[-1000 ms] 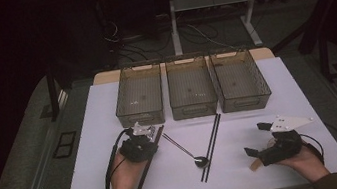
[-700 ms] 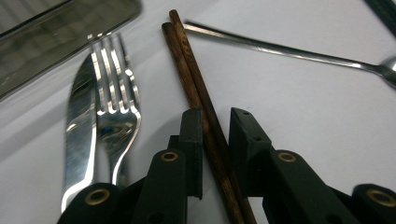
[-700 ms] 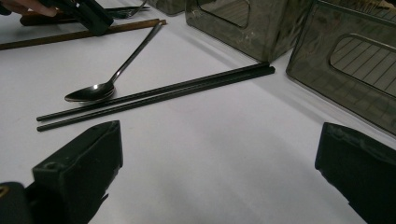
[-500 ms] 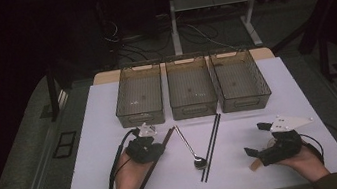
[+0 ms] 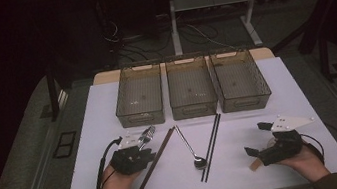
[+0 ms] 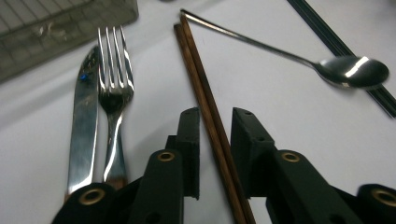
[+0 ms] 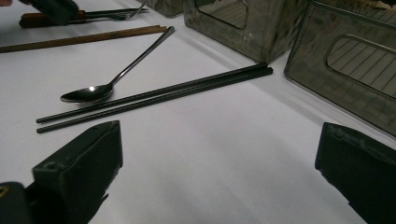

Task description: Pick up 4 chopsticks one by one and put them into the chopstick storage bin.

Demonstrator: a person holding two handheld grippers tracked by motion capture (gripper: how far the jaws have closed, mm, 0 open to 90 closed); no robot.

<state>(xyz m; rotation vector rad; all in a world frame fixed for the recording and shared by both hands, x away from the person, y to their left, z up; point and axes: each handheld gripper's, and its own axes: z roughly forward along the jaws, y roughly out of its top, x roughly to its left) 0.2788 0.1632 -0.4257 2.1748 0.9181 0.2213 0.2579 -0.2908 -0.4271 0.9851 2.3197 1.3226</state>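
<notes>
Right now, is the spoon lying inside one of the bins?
No, the spoon lies on the white table, in front of the three bins.

We note three smoky translucent plastic bins (image 5: 192, 91) in a row at the far side of the white table top (image 5: 302, 89). A steel spoon (image 5: 190, 148) lies just beside a black chopstick pair (image 5: 212, 144). A steel fork (image 6: 112, 88) lies against a steel table knife (image 6: 84, 121).
</notes>
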